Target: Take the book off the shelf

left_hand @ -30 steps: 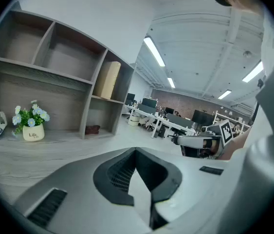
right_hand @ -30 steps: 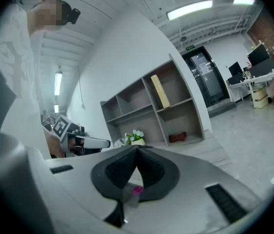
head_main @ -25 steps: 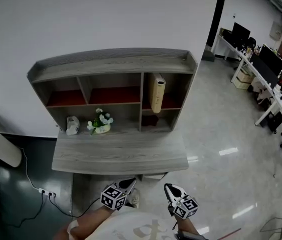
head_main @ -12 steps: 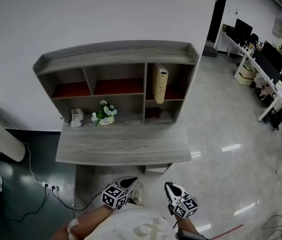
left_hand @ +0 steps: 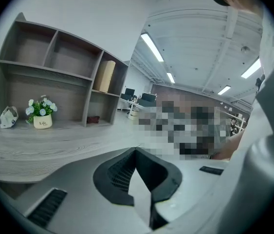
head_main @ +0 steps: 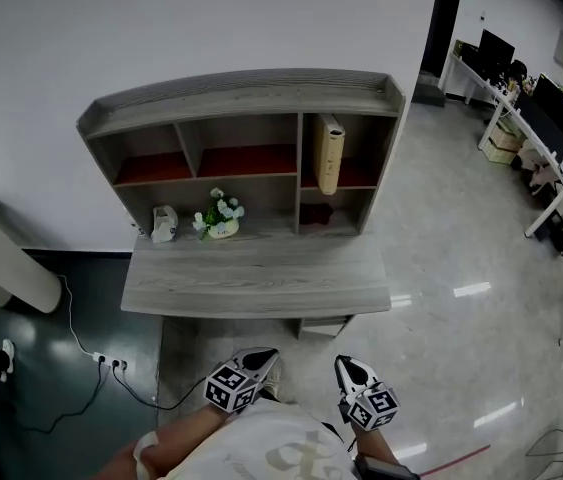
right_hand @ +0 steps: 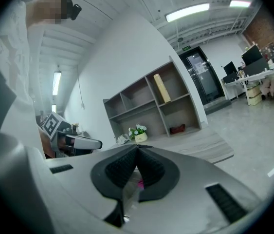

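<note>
A tan book stands upright in the top right compartment of the grey wooden shelf unit; it also shows as the book in the left gripper view and the book in the right gripper view. Both grippers are held low near the person's body, well short of the desk. My left gripper has its jaws together with nothing between them. My right gripper is likewise shut and empty. The left gripper appears at the left of the right gripper view.
A small flower pot and a white object sit on the desk top under the shelves. A dark red item lies in the lower right compartment. A power strip with cables lies on the floor at left. Office desks stand far right.
The head view has shifted: the shelf unit now sits a little higher and further right in frame. Both grippers stay low and shut near the body.
</note>
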